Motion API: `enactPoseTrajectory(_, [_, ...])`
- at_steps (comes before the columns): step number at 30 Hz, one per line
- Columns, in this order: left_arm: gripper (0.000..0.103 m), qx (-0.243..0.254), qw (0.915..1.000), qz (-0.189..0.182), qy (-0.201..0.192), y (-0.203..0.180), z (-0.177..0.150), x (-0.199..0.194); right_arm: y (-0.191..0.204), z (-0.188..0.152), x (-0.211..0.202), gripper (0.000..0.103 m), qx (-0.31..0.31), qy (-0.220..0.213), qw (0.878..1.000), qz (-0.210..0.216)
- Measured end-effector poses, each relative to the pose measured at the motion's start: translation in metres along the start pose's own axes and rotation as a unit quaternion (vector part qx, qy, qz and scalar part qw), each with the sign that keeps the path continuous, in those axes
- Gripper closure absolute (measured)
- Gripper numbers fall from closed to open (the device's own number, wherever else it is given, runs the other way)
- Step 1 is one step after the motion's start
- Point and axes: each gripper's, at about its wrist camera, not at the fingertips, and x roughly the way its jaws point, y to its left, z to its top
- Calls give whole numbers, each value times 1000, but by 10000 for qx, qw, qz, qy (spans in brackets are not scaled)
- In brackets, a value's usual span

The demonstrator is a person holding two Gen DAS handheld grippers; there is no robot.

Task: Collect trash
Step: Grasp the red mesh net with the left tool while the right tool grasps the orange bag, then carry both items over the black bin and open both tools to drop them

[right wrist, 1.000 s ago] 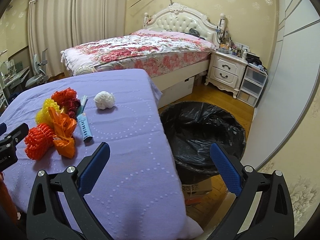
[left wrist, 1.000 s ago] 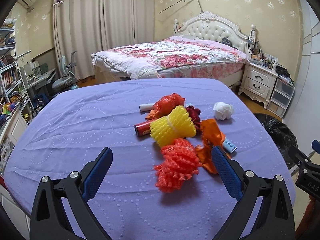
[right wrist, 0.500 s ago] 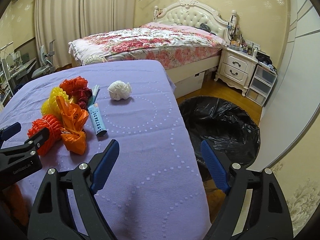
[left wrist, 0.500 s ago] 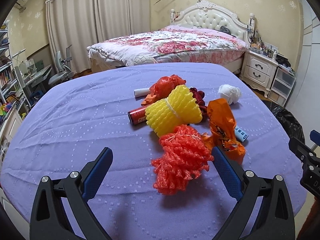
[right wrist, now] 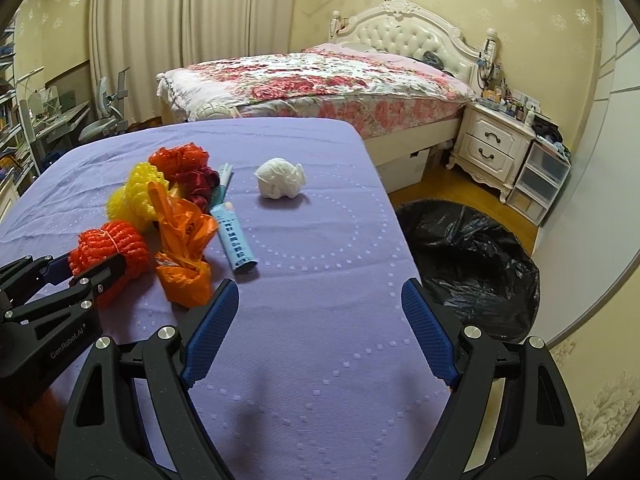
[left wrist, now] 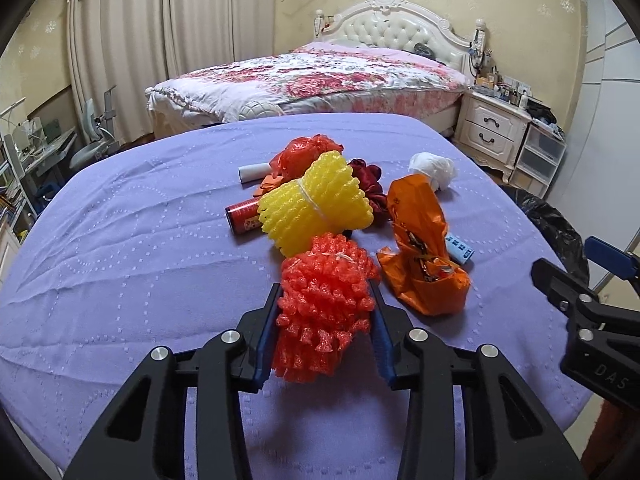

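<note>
A pile of trash lies on the purple-clothed table (right wrist: 320, 360). Nearest is a red foam net (left wrist: 328, 264), and my left gripper (left wrist: 325, 286) is closing on it, both blue pads pressing its sides. Behind it sit a yellow foam net (left wrist: 316, 204), an orange plastic bag (left wrist: 420, 248), a red can (left wrist: 242, 218), a blue tube (right wrist: 236, 242) and a white crumpled wad (right wrist: 280, 178). My right gripper (right wrist: 319, 286) hangs open over bare cloth to the right of the pile, nothing between its fingers. A bin lined with a black bag (right wrist: 472, 256) stands on the floor past the table's right edge.
A bed (right wrist: 320, 80) with a floral cover fills the back of the room. A white nightstand (right wrist: 492, 148) and clear plastic drawers (right wrist: 540, 176) stand at the right wall. A desk chair (right wrist: 106, 116) and shelves are at the far left.
My left gripper moved in over the red foam net and its jaws closed from wide apart onto it. My right gripper narrowed a little and shifted left over the table.
</note>
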Motion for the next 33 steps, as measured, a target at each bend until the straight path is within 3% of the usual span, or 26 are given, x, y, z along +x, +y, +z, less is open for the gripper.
enactPoseTrajectory(8, [62,-108,9997,77,-219,17,1,-25,27,7,-3,21,-256,-61,9994,233])
enactPoseTrajectory(14, [62,-266,9983,426,-311,40,0,-28,50,13,2,25,-491,-91,9976,484])
enactPoseTrajectory(21, [62,-508,9971,516,-228,58,1,-19,72,19,24,44,-692,156,9950,702])
enactPoseTrajectory(23, [62,-533,9970,509,-224,58,0,-18,75,17,30,53,-730,265,9942,750])
enactPoseTrajectory(25, [62,-556,9970,492,-220,58,1,-17,76,14,35,72,-719,367,9931,845])
enactPoseTrajectory(33, [63,-570,9974,339,-282,53,-1,-20,66,11,22,73,-579,259,9947,815])
